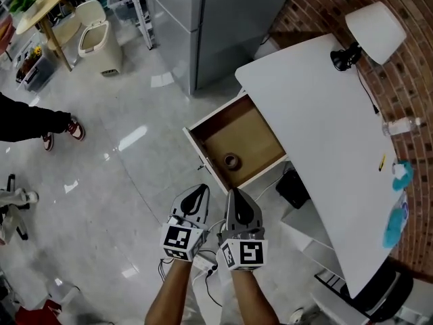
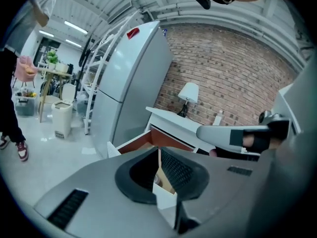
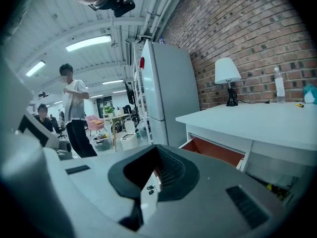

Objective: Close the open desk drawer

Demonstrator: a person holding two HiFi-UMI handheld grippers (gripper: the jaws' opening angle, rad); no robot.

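Both jaw pairs closed and empty, we hold left gripper point(image 1: 201, 189) and right gripper point(image 1: 233, 193) short of the drawer point(image 1: 256, 135): approach, we judge; next, push its front.

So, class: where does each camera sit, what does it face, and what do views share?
Head view: on the head, steeply down at the open drawer; forearms, left gripper, right gripper show.
Left gripper view: along its shut jaws toward drawer; right gripper beside.
Right gripper view: along its jaws, facing the desk.
Shared: drawer, lamp, fridge.
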